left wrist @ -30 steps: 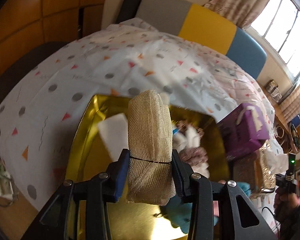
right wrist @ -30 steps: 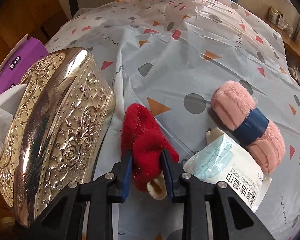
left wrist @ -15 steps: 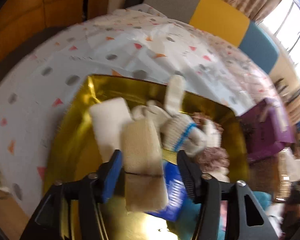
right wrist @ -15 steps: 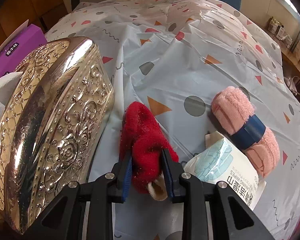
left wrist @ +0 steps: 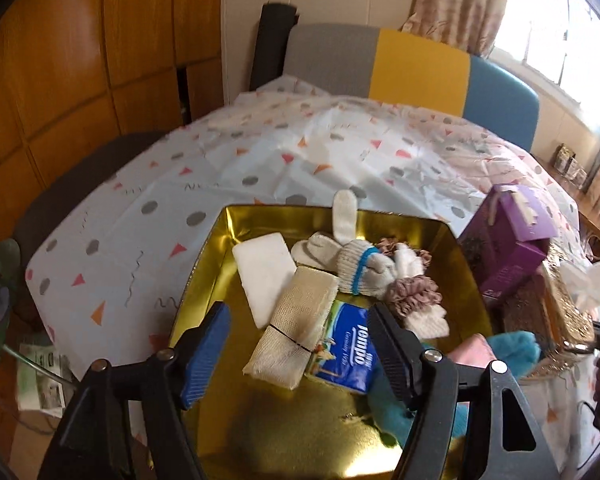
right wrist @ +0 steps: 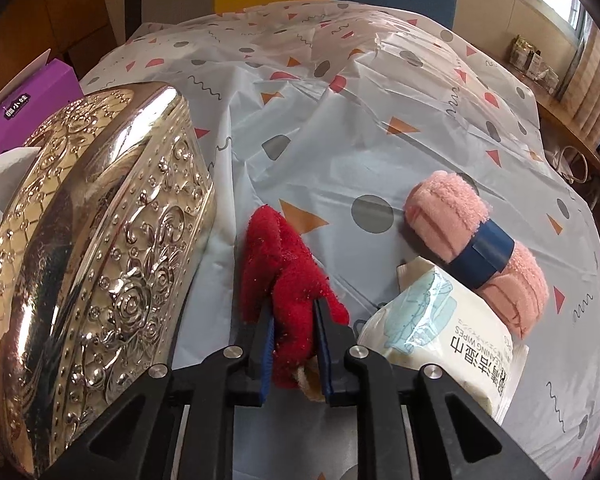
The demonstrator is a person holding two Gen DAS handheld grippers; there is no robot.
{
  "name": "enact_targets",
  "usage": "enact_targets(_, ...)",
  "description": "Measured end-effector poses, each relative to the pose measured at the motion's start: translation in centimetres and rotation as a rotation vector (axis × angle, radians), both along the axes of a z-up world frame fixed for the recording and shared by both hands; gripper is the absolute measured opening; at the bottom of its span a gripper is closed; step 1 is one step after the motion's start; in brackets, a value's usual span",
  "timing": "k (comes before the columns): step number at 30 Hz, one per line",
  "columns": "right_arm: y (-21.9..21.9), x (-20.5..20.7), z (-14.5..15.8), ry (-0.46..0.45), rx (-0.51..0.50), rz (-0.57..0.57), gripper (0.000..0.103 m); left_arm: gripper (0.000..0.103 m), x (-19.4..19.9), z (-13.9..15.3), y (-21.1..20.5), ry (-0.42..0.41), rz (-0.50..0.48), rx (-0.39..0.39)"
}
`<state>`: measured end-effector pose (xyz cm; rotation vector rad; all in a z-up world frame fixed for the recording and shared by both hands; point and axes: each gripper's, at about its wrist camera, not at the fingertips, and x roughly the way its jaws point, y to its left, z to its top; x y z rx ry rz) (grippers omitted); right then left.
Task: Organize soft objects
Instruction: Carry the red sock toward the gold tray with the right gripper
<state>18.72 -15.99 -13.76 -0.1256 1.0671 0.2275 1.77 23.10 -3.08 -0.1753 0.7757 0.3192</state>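
We see a big table cover (right wrist: 340, 128) with dots and triangles. On it sits a shiny gold tray (left wrist: 452, 248) full of soft things. A tan cloth roll (left wrist: 296, 332) lies in the tray, on a white pad (left wrist: 260, 268) and a blue tissue pack (left wrist: 348, 352). Our left gripper (left wrist: 296, 356) is opening above it, and its pads touch nothing. Our right gripper (right wrist: 294, 344) is closing and pinches a red fuzzy sock (right wrist: 276, 264) beside the shiny silver box (right wrist: 100, 248). A pink towel roll (right wrist: 472, 232) lies near.
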Motion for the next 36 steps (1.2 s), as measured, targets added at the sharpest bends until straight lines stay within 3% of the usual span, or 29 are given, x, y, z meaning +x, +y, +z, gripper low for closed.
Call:
enact_targets(11,-0.5,1.4,0.7,0.004,-0.014,0.009,0.018,0.074,-3.2,2.6,-3.6,-0.081,-0.071,0.074)
enact_targets(19,0.2,0.7,1.0,-0.018,-0.051,-0.019,0.016,0.074,-4.5,3.1,-4.3,-0.097,-0.079,0.111)
enact_targets(36,-5.1,1.7,6.0,-0.064,0.302,-0.211,0.015,0.074,-4.4,1.5,-4.1,-0.056,-0.087,0.071)
